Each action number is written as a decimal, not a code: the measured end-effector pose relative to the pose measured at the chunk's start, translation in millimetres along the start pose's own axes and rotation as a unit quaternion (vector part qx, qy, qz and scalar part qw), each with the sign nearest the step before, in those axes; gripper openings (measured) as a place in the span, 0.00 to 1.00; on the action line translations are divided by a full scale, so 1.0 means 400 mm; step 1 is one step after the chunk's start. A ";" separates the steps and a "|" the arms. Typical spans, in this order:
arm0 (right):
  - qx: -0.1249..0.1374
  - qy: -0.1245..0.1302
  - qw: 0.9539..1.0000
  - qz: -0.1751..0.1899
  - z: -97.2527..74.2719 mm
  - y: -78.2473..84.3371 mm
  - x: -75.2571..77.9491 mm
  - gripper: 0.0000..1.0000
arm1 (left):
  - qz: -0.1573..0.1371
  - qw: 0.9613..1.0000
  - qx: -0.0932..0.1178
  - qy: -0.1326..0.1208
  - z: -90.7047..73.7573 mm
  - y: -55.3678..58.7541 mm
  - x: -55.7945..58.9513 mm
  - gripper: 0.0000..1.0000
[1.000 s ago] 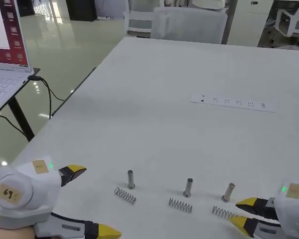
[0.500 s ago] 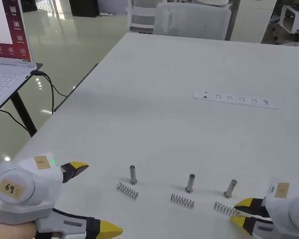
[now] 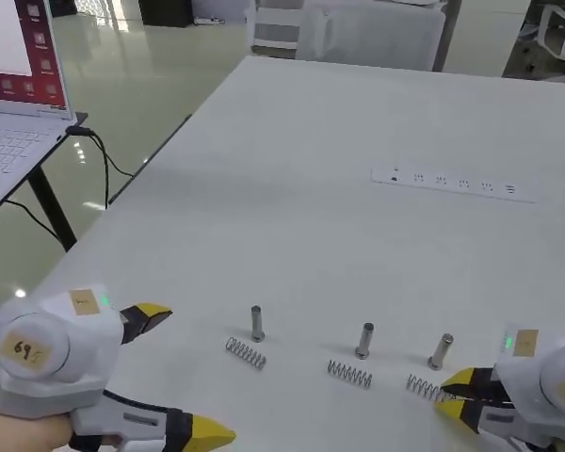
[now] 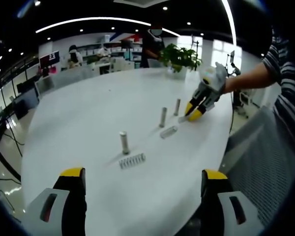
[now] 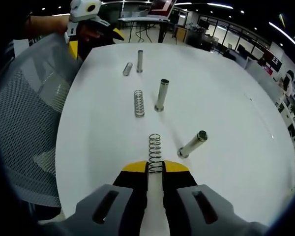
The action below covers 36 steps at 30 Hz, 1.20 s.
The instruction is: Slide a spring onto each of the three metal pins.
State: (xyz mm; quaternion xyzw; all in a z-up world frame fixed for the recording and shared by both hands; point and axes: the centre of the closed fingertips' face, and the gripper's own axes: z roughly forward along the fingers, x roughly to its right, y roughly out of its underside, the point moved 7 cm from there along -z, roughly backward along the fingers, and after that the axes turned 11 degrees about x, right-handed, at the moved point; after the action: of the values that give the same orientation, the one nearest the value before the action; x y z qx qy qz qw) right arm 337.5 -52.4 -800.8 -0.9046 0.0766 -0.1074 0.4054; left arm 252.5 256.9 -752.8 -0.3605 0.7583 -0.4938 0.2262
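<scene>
Table (image 3: 358, 122): white, wide; everything for the task sits along its near edge.
Laptop (image 3: 9, 94): open on a separate stand to the far left, well apart from the work, with a cable hanging off beside it.
Power strip (image 3: 452, 184): white, lying flat on the table well beyond the pins.
Left gripper (image 3: 190, 375): at the near left edge of the table, off to the left of the row and touching nothing. In its own view the left gripper (image 4: 143, 173) has its yellow-tipped jaws spread wide and released, with bare table between them.
Right gripper (image 3: 455, 397): low at the near right edge. In its own view the right gripper (image 5: 156, 167) has its jaws drawn close on either side of the near end of the right spring; I cannot tell whether they actually pinch it.
Left pin (image 3: 257, 322): upright, with nothing on it.
Middle pin (image 3: 365, 340): upright and bare, between the other two.
Right pin (image 3: 442, 350): bare and leaning, just beyond the right gripper's tips.
Left spring (image 3: 246, 353): flat on the table, just in front of the left pin.
Middle spring (image 3: 349, 374): flat, just in front of the middle pin.
Right spring (image 3: 422, 386): flat on the table beside the right pin, with one end between the right gripper's jaws.
</scene>
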 end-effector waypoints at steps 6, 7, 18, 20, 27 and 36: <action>0.015 -0.005 1.000 -0.005 -0.015 -0.032 -0.007 0.08 | -0.009 1.000 0.010 0.014 0.011 -0.006 0.013 0.94; 0.016 -0.006 1.000 -0.005 -0.017 -0.035 -0.008 0.08 | -0.015 1.000 0.018 0.015 0.014 -0.010 0.015 0.93; 0.034 -0.023 0.999 -0.035 -0.033 -0.089 -0.027 0.08 | -0.029 0.997 0.038 0.054 0.033 -0.027 0.041 0.88; 0.037 -0.027 0.998 -0.043 -0.033 -0.097 -0.034 0.08 | -0.029 0.997 0.038 0.062 0.039 -0.030 0.044 0.87; 0.045 -0.037 0.997 -0.059 -0.034 -0.123 -0.051 0.08 | -0.026 0.994 0.046 0.093 0.060 -0.041 0.058 0.80; 0.042 -0.055 0.994 -0.086 -0.030 -0.138 -0.077 0.08 | -0.039 0.989 0.056 0.127 0.108 -0.059 0.087 0.72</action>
State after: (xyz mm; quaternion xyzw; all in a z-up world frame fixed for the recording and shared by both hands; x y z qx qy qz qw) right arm 307.7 -17.6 -755.8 -0.8947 -0.0288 -0.0948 0.4355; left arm 268.2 198.7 -748.6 -0.3109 0.7373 -0.5859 0.1279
